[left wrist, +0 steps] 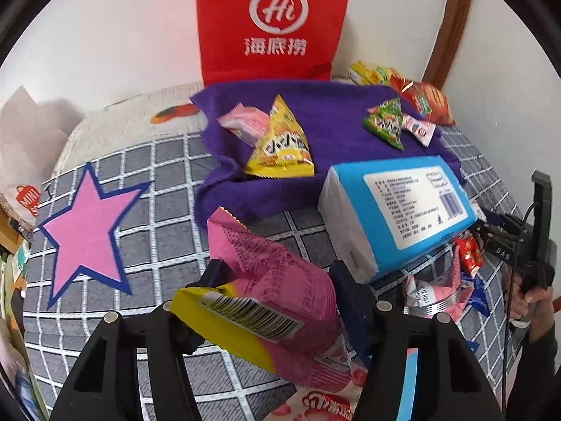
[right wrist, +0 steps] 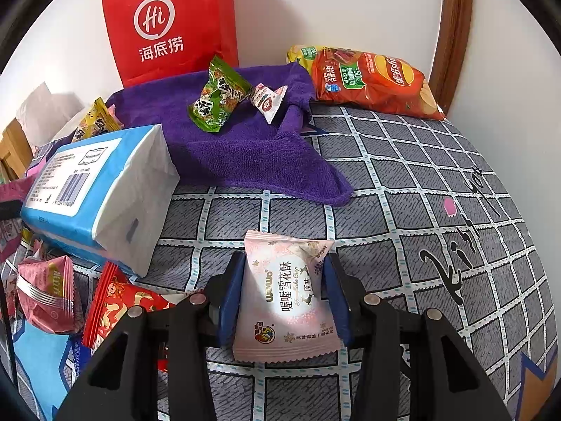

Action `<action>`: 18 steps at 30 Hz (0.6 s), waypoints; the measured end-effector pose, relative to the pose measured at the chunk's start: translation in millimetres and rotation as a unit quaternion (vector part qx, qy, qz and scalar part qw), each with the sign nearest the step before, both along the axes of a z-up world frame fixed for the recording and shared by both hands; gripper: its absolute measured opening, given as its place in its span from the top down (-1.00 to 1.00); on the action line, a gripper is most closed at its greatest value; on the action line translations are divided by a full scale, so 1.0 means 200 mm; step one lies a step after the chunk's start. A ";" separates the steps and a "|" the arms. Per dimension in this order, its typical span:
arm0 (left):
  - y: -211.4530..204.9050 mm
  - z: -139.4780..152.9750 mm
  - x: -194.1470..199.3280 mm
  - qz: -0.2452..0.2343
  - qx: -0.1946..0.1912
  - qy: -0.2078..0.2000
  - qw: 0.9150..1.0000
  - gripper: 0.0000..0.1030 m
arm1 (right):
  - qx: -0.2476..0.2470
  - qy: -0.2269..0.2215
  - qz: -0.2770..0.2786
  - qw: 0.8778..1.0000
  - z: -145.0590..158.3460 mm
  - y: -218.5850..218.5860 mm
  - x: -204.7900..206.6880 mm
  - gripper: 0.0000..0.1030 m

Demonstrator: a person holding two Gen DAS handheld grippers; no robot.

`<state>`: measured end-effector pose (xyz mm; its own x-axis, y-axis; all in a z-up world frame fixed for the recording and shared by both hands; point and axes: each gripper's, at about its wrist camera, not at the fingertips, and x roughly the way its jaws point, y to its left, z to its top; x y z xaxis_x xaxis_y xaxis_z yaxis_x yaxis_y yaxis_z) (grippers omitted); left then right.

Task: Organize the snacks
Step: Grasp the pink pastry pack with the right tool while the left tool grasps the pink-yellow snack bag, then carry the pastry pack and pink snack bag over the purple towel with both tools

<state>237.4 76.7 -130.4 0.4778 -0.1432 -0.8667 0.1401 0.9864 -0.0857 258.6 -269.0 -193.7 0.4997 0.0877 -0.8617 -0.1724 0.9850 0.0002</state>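
Holding one snack in each gripper, we keep both lifted above the bed. The left gripper (left wrist: 277,280) is clamped on a pink bag (left wrist: 280,280), the right gripper (right wrist: 284,298) on a pale packet (right wrist: 285,301). We judge that they go to the purple towel (right wrist: 245,151), where other snacks (right wrist: 217,98) already lie, beside the tissue pack (right wrist: 98,189).

Grey blanket (right wrist: 403,182) with a white grid and a big pink star (left wrist: 87,224) outlined in navy. Purple towel (right wrist: 245,154), bright red bag (left wrist: 270,21) with white logo, blue-and-white tissue pack (left wrist: 396,207). Pink-and-yellow packet (left wrist: 277,301), pale pink snowflake-print wrapper (right wrist: 285,301), orange-red chip bag (right wrist: 371,80).
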 end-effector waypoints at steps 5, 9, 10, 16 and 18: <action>0.04 0.11 -0.04 0.008 -0.011 -0.019 1.000 -0.16 | 0.022 0.004 -0.022 1.000 0.02 -0.03 -0.01 0.21; 0.06 0.20 -0.04 0.012 -0.013 -0.035 0.999 -0.16 | 0.023 -0.001 -0.026 0.999 0.11 -0.03 -0.05 0.22; 0.06 0.21 -0.04 0.013 -0.015 -0.039 0.999 -0.16 | 0.023 -0.006 -0.025 0.999 0.14 -0.02 -0.05 0.22; 0.04 0.29 0.02 0.021 -0.027 -0.053 0.998 -0.16 | 0.023 -0.042 -0.019 0.999 0.44 0.07 -0.03 0.22; 0.02 0.31 0.05 0.019 -0.037 -0.054 0.998 -0.16 | 0.036 -0.054 -0.016 0.998 0.56 0.10 0.00 0.22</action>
<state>248.3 81.1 -68.1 0.5734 -0.1853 -0.7980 0.1154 0.9826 -0.1452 258.9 -249.1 -82.5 0.5930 0.1306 -0.7945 -0.1442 0.9880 0.0547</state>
